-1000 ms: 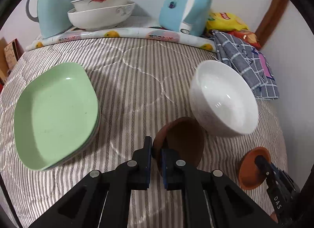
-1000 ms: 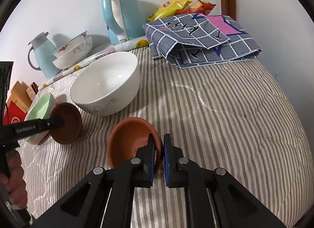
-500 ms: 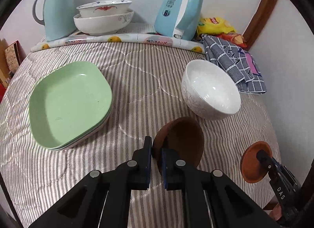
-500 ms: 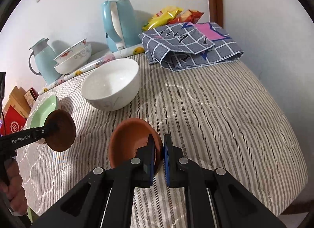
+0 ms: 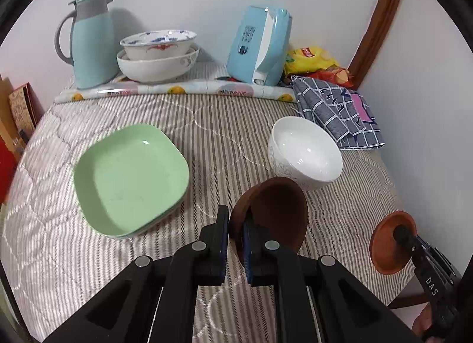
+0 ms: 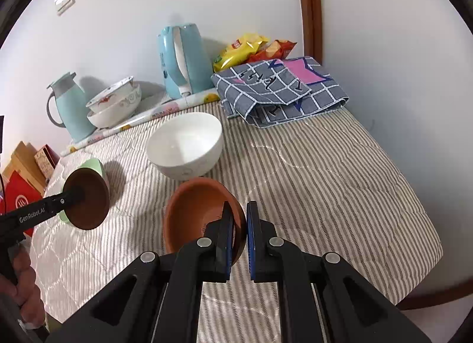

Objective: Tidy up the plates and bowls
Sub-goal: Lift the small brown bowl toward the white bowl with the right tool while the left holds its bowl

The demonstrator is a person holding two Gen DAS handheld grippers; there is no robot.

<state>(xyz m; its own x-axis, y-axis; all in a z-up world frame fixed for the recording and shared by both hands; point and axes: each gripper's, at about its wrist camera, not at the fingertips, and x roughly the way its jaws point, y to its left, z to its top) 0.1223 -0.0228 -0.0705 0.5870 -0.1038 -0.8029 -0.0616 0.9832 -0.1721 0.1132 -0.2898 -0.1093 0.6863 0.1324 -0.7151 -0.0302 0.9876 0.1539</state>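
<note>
Left gripper (image 5: 235, 242) pinched tight on the rim of the dark brown bowl (image 5: 275, 213), one finger inside, one outside, bowl tipped on edge and clear of the striped quilt (image 5: 221, 136); right gripper (image 6: 239, 238) likewise pressed together on the rim of the orange-brown bowl (image 6: 198, 213), tilted the same way, carried above the cover; both tongs nearly shut, only the bowl wall between the pads, nothing else touched.

Outward now: the white bowl (image 5: 306, 152) sits upright on the quilt just beyond the dark bowl in the left view, and just behind the orange one in the right view; the stack of green plates (image 5: 130, 177) lies well to the left, apart from everything; at the back, two patterned bowls (image 5: 158, 54) nested beside the blue flask (image 5: 91, 41), and the blue kettle (image 5: 260, 44) near the folded checked cloth (image 5: 337, 112).

The step in hand looks like nesting the two small brown bowls, or dropping one into the white bowl; to do it well, level each bowl before lowering, mouth up, bring it centred over its target, ease it down until it seats, and only then spread the fingers; a rim grip this thin could let a tilted bowl swing or slip, so slow and steady, and keep the two grippers from crossing.
</note>
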